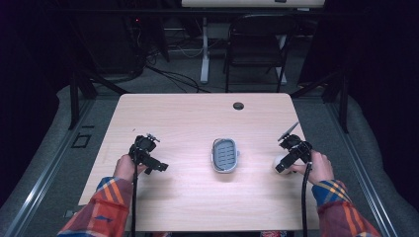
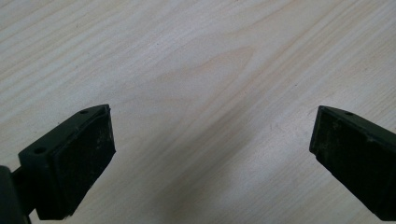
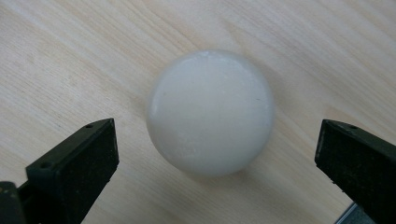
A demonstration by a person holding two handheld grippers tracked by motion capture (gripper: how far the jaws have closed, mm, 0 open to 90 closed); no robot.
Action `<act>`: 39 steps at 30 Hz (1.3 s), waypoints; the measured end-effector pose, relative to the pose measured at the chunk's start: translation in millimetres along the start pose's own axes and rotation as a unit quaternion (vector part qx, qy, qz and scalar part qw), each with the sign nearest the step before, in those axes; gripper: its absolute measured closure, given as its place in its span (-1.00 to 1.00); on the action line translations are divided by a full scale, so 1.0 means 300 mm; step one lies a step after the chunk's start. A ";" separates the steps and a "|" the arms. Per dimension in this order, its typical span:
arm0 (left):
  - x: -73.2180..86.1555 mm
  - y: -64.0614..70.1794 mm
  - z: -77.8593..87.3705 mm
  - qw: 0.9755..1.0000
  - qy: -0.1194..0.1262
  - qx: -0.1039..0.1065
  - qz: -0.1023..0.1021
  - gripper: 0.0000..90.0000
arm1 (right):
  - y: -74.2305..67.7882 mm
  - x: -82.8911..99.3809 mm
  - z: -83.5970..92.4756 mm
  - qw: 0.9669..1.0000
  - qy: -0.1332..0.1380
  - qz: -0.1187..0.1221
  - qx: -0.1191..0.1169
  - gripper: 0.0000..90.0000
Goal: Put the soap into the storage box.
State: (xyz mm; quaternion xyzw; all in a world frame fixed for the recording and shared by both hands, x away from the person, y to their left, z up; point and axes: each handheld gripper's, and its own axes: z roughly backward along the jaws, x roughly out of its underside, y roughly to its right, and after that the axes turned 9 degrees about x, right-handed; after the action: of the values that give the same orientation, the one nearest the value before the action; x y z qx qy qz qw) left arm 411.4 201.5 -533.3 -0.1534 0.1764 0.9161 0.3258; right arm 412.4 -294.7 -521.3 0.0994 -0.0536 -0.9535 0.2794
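On the pale wood-grain desk (image 1: 188, 113) in a dark room, we judge the approach step in hand: the right gripper (image 3: 217, 154), fingers wide open, brackets the round white soap-like puck (image 3: 211, 112) without touching it, closing comes next, while the grey slotted oval dish (image 1: 225, 155) lies empty and the left gripper (image 2: 210, 154) gapes over bare wood.

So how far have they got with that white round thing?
Nothing looks done yet: the white round piece lies on the table, ungripped. In hand: the right hand-held gripper hovers over it, jaws open on either side. Left, probably: gripping it, perhaps moving it to the grey tray.
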 end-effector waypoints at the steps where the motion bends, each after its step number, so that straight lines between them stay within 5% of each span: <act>1: 0.000 0.000 0.000 1.000 0.000 0.000 0.000 -1.00 | -0.005 -0.002 -0.006 1.000 0.010 -0.008 0.004 -1.00; 5: 0.000 0.000 0.000 1.000 0.000 0.000 0.000 -1.00 | -0.009 -0.023 -0.018 1.000 -0.005 0.002 -0.003 -1.00; 6: 0.000 0.000 0.000 1.000 0.000 0.000 0.000 -1.00 | -0.017 -0.024 -0.028 1.000 0.006 -0.010 -0.004 -1.00; 8: 0.000 0.000 0.001 1.000 0.000 0.000 0.001 -1.00 | -0.010 -0.038 -0.024 1.000 -0.016 0.013 0.003 -1.00; 9: 0.000 -0.001 0.001 1.000 0.001 0.002 0.001 -1.00 | -0.019 -0.033 -0.038 1.000 0.007 -0.010 -0.001 -1.00; 10: 0.000 -0.001 0.001 1.000 0.001 0.003 0.001 -1.00 | -0.002 -0.050 -0.017 0.999 -0.037 0.037 0.010 -1.00; 11: 0.000 -0.001 0.001 1.000 0.002 0.005 0.001 -1.00 | -0.016 -0.040 -0.034 1.000 -0.007 0.000 0.002 -1.00; 13: 0.000 -0.001 0.001 1.000 0.002 0.005 0.001 -1.00 | -0.007 -0.050 -0.027 0.999 -0.031 0.022 0.008 -1.00; 15: 0.000 -0.001 0.001 1.000 0.002 0.006 0.001 -1.00 | -0.019 -0.044 -0.048 1.000 -0.006 -0.007 -0.001 -1.00; 24: 0.000 -0.001 0.002 1.000 0.003 0.008 0.001 -1.00 | -0.014 -0.065 -0.053 0.999 -0.040 0.018 0.007 -0.80; 28: 0.000 0.000 0.002 1.000 0.002 0.008 0.001 -1.00 | -0.021 -0.060 -0.064 1.000 -0.025 0.001 -0.003 -0.69; 29: 0.001 0.000 0.001 1.000 0.003 0.009 0.002 -1.00 | -0.016 -0.066 -0.059 0.999 -0.043 0.018 0.002 -0.68; 30: 0.001 0.000 0.001 1.000 0.003 0.009 0.002 -1.00 | -0.024 -0.060 -0.070 1.000 -0.027 0.000 -0.004 -0.66; 32: 0.000 0.000 0.001 1.000 0.003 0.009 0.002 -1.00 | -0.020 -0.066 -0.068 0.999 -0.049 0.019 -0.002 -0.62; 34: 0.000 0.000 0.001 1.000 0.002 0.010 0.002 -1.00 | -0.027 -0.060 -0.079 0.999 -0.036 0.002 -0.001 -0.60; 36: 0.000 0.000 0.001 1.000 0.002 0.010 0.002 -1.00 | -0.019 -0.065 -0.072 0.999 -0.051 0.017 0.003 -0.59; 37: 0.000 0.000 0.001 1.000 0.002 0.011 0.001 -1.00 | -0.025 -0.060 -0.080 0.999 -0.038 0.001 -0.002 -0.58; 39: 0.000 0.000 0.001 1.000 0.002 0.011 0.001 -1.00 | -0.020 -0.066 -0.074 0.998 -0.055 0.019 0.005 -0.56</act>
State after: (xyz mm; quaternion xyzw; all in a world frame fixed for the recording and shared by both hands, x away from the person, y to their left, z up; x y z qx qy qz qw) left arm 411.3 201.6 -533.1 -0.1514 0.1870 0.9143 0.3258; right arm 430.3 -279.9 -540.9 0.0468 -0.0755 -0.9519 0.2931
